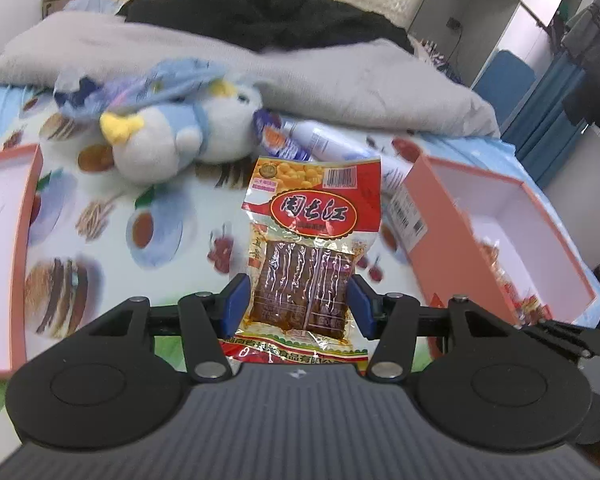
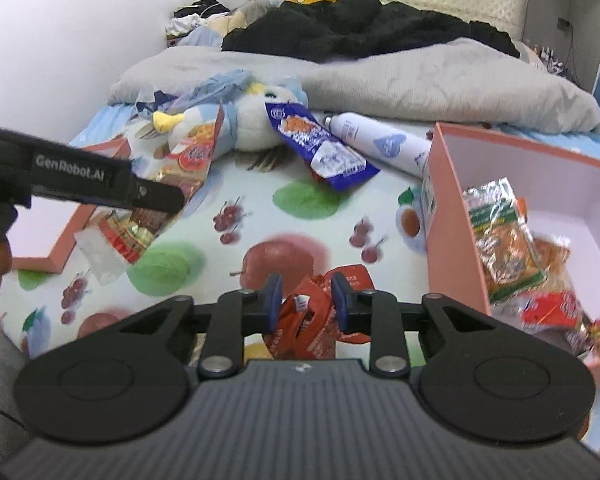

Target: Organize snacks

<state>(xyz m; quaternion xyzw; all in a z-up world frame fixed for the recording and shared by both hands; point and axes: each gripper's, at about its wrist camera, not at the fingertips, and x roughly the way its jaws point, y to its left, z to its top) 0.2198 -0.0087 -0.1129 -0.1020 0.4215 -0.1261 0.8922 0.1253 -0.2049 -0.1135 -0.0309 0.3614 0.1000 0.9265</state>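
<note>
My left gripper (image 1: 299, 300) is shut on a red and yellow snack packet (image 1: 312, 240) with brown strips inside, held above the bed. The same packet (image 2: 172, 184) shows in the right wrist view under the left gripper's arm (image 2: 100, 184). My right gripper (image 2: 305, 300) is shut on a crumpled red-orange snack packet (image 2: 312, 320) low over the bed sheet. A pink box (image 2: 444, 208) on the right holds several snack packets (image 2: 504, 240). It also shows in the left wrist view (image 1: 428, 220). A blue snack packet (image 2: 320, 148) lies on the sheet.
A blue and white plush toy (image 1: 180, 128) lies at mid-bed. A white spray can (image 2: 380, 140) lies beside the blue packet. A pink box lid (image 1: 16, 240) sits at the left. A grey blanket (image 1: 220, 52) and black clothes (image 1: 268, 8) are behind.
</note>
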